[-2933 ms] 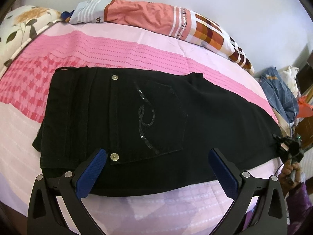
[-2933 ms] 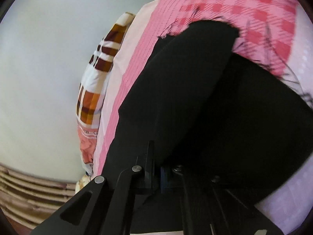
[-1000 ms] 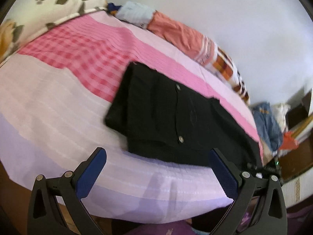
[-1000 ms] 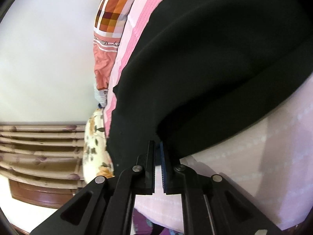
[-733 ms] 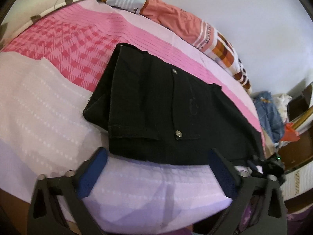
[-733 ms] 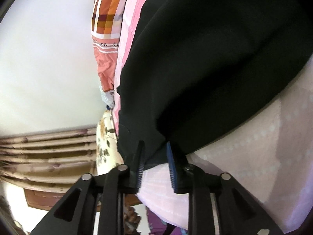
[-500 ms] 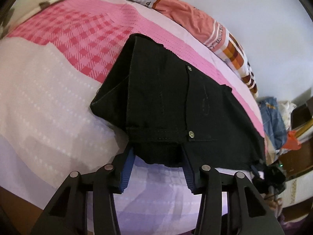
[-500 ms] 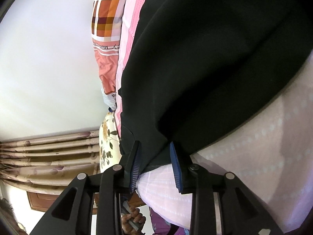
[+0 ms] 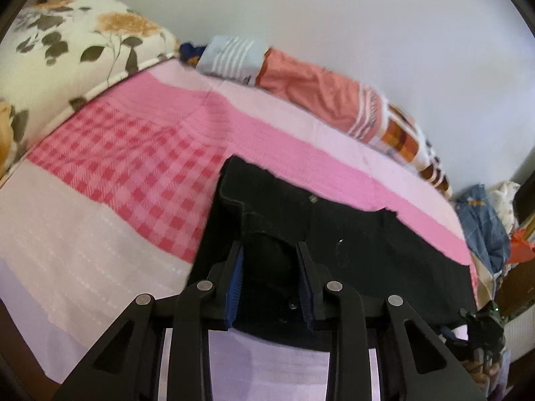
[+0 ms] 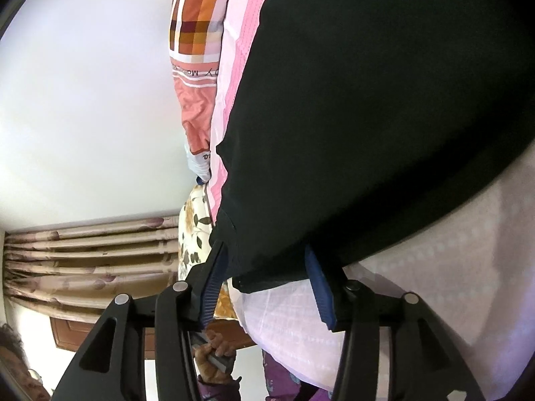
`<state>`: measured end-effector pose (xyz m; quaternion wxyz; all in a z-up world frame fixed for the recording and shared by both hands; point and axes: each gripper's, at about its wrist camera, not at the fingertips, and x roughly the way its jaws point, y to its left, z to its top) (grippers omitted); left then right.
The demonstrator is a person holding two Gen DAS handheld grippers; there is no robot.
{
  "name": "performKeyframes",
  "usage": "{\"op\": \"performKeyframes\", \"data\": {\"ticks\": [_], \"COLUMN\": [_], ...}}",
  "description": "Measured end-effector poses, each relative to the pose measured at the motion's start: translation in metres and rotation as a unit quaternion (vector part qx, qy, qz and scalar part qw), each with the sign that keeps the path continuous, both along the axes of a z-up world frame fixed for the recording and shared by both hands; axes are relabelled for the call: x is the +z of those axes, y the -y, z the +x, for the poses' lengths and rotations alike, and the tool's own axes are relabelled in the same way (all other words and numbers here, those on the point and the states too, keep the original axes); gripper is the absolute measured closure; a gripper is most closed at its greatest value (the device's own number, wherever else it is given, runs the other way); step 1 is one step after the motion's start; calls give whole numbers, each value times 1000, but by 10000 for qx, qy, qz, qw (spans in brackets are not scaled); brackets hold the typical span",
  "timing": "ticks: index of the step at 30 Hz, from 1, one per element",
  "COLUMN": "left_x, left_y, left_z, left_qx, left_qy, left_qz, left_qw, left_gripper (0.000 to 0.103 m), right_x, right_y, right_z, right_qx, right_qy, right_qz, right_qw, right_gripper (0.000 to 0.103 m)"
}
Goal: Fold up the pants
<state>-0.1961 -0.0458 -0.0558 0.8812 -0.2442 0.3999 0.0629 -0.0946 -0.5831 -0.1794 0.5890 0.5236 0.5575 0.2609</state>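
The black pants [image 9: 374, 250] lie folded lengthwise on the pink bedspread [image 9: 133, 173], waistband to the left. My left gripper [image 9: 270, 260] has its jaws partly closed around a bunched piece of the waistband's near corner. In the right wrist view the pants [image 10: 384, 100] fill most of the frame. My right gripper [image 10: 264, 260] is open, its blue pads [image 10: 319, 287] on either side of the pants' near edge, which rests between them. The right gripper [image 9: 481, 330] also shows at the far right of the left wrist view.
A floral pillow [image 9: 67, 53] lies at the far left and a patterned orange bolster [image 9: 334, 100] along the white wall. A pile of clothes [image 9: 485, 220] sits past the bed's right end. The bed's near edge [image 9: 100, 317] runs just below my left gripper.
My left gripper moved in onto the waistband corner and narrowed around it. My right gripper opened from shut and now straddles the pants' edge.
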Motion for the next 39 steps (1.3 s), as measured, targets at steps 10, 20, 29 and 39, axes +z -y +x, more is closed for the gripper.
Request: {"op": "performKeyframes", "data": {"ticks": [10,20,29,39], "left_x": [-32,-36,-36,-38], "left_y": [3,-4,-2,-5], "left_z": [-12,-14,-14,-10], "left_qx": [114,178,145,171], "left_qy": [-517,-556,-609,-685], "left_qz": [132,-110,-71,-51], "left_qw": [9985,9982,9980,9975], "left_gripper": [72,71,70,65], "right_x": [-4,0,4,-8], "right_y": [9,27,26,106], "right_z": [-4,3,-16,-17], "right_qx": [-50,-516,-223,-1527], "right_qy": [-186,-80,-123,-234], "right_qz": [300,-157,-1099,69], "right_qw": [9994,9985,9936,9880], "right_gripper": [56,78,100,75]}}
